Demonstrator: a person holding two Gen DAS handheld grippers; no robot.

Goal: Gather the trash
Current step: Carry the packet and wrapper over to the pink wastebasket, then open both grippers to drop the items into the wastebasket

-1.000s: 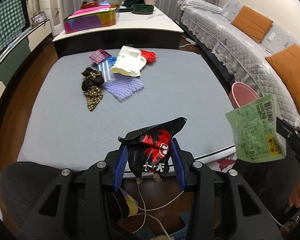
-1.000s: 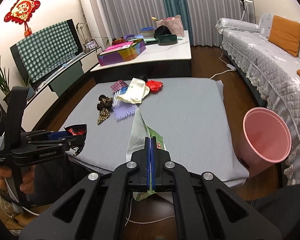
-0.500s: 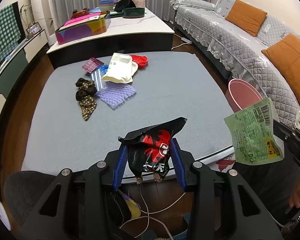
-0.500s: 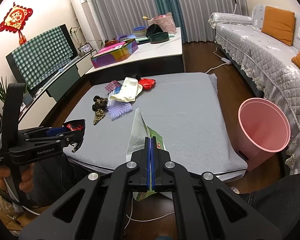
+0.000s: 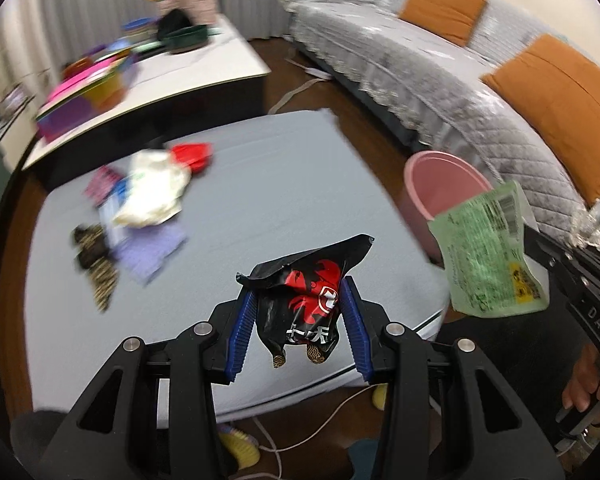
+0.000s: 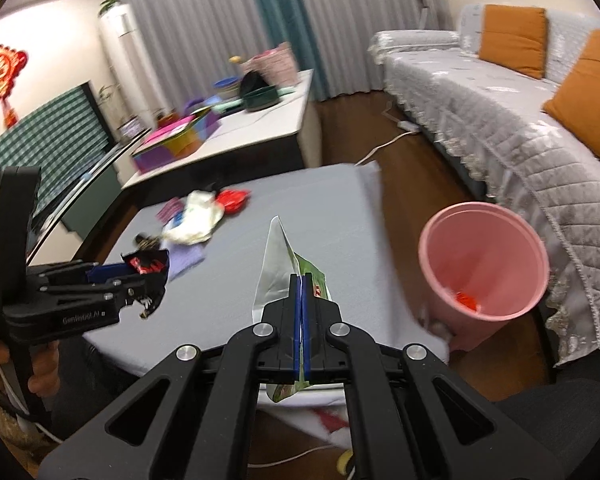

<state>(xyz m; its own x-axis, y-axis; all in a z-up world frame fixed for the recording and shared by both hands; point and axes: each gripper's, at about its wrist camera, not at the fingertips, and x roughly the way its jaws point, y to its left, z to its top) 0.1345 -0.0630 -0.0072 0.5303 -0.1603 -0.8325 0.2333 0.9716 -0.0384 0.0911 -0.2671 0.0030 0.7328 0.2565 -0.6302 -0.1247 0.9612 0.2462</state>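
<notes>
A crumpled black and red snack wrapper (image 5: 308, 296) sits between the blue pads of my left gripper (image 5: 298, 298), which is shut on it above the near edge of the grey table (image 5: 260, 200). The same wrapper (image 6: 148, 266) shows in the right wrist view, held at the left. My right gripper (image 6: 301, 280) is shut on a flat green and silver pouch (image 6: 278, 264), whose printed side (image 5: 484, 256) faces the left wrist camera at the right. A pink bin (image 6: 484, 268) stands on the floor off the table's right side, with something red at its bottom.
A pile of loose trash (image 5: 148, 196) lies at the far left of the table: a white bag, a red wrapper, a purple net, a dark patterned piece. A white counter (image 6: 260, 128) with boxes and bowls stands behind. A grey sofa (image 6: 500, 120) with orange cushions runs along the right.
Both grippers have swung to the right with their wrappers still held. The pink bin now looks larger and closer in both views, and the trash pile has slid left.
</notes>
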